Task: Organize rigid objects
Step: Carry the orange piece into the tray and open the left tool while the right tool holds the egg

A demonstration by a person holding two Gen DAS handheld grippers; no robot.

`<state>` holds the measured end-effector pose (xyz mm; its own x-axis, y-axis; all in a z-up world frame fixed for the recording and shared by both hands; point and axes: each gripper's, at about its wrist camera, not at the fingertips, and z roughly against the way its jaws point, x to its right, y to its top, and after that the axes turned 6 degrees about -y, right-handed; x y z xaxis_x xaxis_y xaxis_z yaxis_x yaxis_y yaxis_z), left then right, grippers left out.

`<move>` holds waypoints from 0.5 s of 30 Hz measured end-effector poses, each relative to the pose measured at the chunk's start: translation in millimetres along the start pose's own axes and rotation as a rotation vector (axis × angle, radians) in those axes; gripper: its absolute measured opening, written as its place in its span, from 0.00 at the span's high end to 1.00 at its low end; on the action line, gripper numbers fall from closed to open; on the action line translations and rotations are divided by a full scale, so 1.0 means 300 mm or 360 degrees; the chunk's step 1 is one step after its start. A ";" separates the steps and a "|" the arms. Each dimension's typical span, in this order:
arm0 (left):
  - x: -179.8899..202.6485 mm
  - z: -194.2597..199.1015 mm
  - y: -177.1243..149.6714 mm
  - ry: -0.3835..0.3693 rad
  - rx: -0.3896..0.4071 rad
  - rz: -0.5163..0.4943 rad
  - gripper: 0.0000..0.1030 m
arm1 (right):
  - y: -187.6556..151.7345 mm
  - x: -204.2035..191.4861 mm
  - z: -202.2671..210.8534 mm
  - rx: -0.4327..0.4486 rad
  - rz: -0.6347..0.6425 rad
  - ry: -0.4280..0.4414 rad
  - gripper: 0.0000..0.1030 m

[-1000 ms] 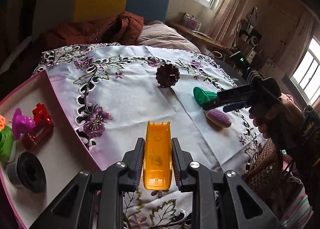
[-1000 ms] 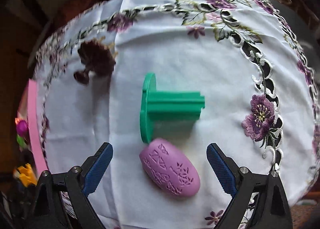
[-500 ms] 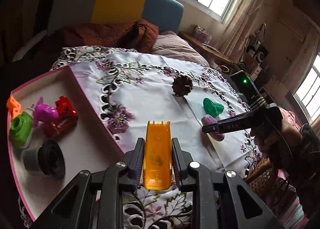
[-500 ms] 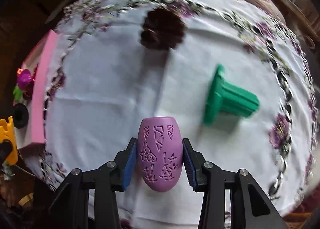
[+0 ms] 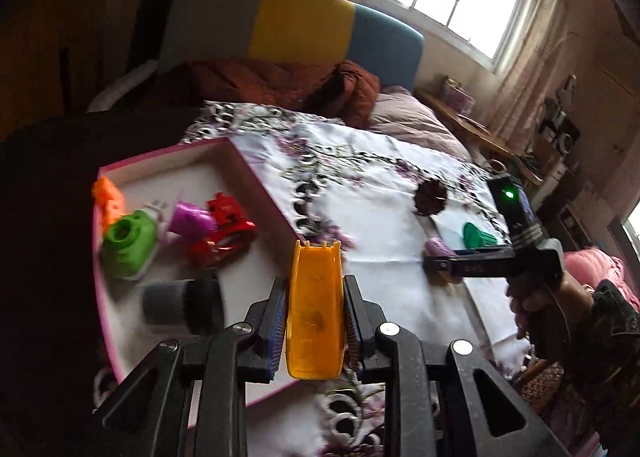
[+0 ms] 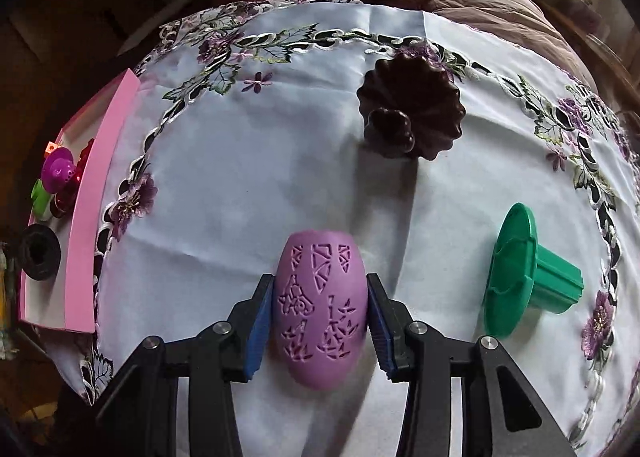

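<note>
The right gripper (image 6: 320, 321) clamps a purple perforated egg-shaped shell (image 6: 320, 313) at its widest middle; it looks light, stiff and smooth-sided. The left gripper (image 5: 314, 321) pinches an orange plastic chute (image 5: 316, 305) by its long edges.

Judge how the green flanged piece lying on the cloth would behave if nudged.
The green flanged piece lies on its side, so it would probably roll in an arc around its wide disc. It looks like rigid plastic, likely light and unbending.

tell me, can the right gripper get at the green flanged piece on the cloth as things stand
Probably not yet. The right gripper is shut on the purple egg, so its jaws are full. The green flanged piece lies close beside it on the tablecloth, nothing covering it.
</note>
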<state>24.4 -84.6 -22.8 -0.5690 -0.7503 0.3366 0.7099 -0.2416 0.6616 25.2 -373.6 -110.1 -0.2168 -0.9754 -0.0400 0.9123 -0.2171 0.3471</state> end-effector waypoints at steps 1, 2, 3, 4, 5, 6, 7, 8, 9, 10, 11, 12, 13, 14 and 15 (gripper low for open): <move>-0.006 0.009 -0.001 0.0032 0.0012 -0.0003 0.75 | -0.004 0.004 0.002 0.0012 0.0008 -0.0001 0.56; -0.011 0.016 -0.001 0.0054 0.0020 -0.0005 0.75 | -0.010 0.005 0.006 0.0019 0.0012 -0.0005 0.56; -0.017 0.022 -0.002 0.0072 0.0025 -0.0007 0.75 | -0.010 0.003 0.005 0.0026 0.0019 -0.0013 0.56; -0.021 0.026 -0.002 0.0086 0.0028 -0.0009 0.75 | -0.011 -0.004 0.004 0.0036 0.0030 -0.0022 0.55; -0.025 0.031 -0.002 0.0107 0.0031 -0.0012 0.75 | -0.014 -0.007 0.006 0.0044 0.0043 -0.0028 0.55; -0.030 0.035 -0.003 0.0125 0.0036 -0.0010 0.75 | -0.015 -0.012 0.007 0.0056 0.0062 -0.0040 0.55; -0.034 0.038 -0.004 0.0131 0.0038 -0.0008 0.75 | -0.014 -0.018 0.007 0.0062 0.0077 -0.0050 0.55; -0.039 0.040 -0.006 0.0140 0.0039 -0.0004 0.75 | -0.014 -0.021 0.007 0.0067 0.0091 -0.0059 0.55; -0.043 0.042 -0.007 0.0147 0.0040 -0.0003 0.75 | -0.015 -0.022 0.007 0.0073 0.0102 -0.0065 0.55; -0.046 0.042 -0.008 0.0155 0.0041 -0.0003 0.75 | -0.015 -0.023 0.009 0.0079 0.0112 -0.0069 0.55; -0.048 0.044 -0.009 0.0159 0.0040 -0.0003 0.75 | -0.015 -0.024 0.008 0.0083 0.0120 -0.0072 0.55; -0.051 0.045 -0.010 0.0163 0.0040 -0.0001 0.75 | -0.015 -0.024 0.009 0.0089 0.0129 -0.0077 0.55; -0.054 0.049 -0.014 0.0167 0.0040 0.0000 0.75 | -0.016 -0.024 0.009 0.0092 0.0136 -0.0080 0.55; -0.056 0.049 -0.015 0.0170 0.0039 0.0000 0.75 | -0.016 -0.026 0.009 0.0095 0.0142 -0.0083 0.55; -0.057 0.050 -0.016 0.0175 0.0039 0.0000 0.75 | -0.016 -0.025 0.009 0.0098 0.0145 -0.0085 0.55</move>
<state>24.4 -61.2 -21.6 -0.5190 -0.8137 0.2619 0.6988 -0.2274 0.6782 21.4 -365.3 -108.9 -0.1539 -0.9871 0.0434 0.9063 -0.1235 0.4042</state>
